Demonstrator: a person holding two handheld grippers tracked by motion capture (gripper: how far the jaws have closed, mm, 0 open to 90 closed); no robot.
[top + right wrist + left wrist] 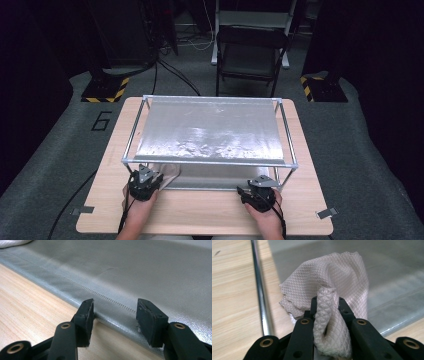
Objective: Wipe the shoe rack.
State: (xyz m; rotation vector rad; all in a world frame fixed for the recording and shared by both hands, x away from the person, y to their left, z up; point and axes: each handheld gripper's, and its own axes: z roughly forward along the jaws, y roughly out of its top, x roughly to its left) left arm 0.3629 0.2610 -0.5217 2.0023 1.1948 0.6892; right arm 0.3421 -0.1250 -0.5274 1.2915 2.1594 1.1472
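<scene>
Cloth [329, 315] between left tongs [327, 302]

On a wooden table [200, 212] stands a metal frame [210, 162] with a silvery sheet [210, 130]. The left gripper [145, 181] touches a pale cloth [170, 172]; the right gripper [257, 192] waits near the frame's front edge.

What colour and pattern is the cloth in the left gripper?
Pale pinkish-beige cloth with a fine diamond weave, clearest in the left gripper view.
</scene>
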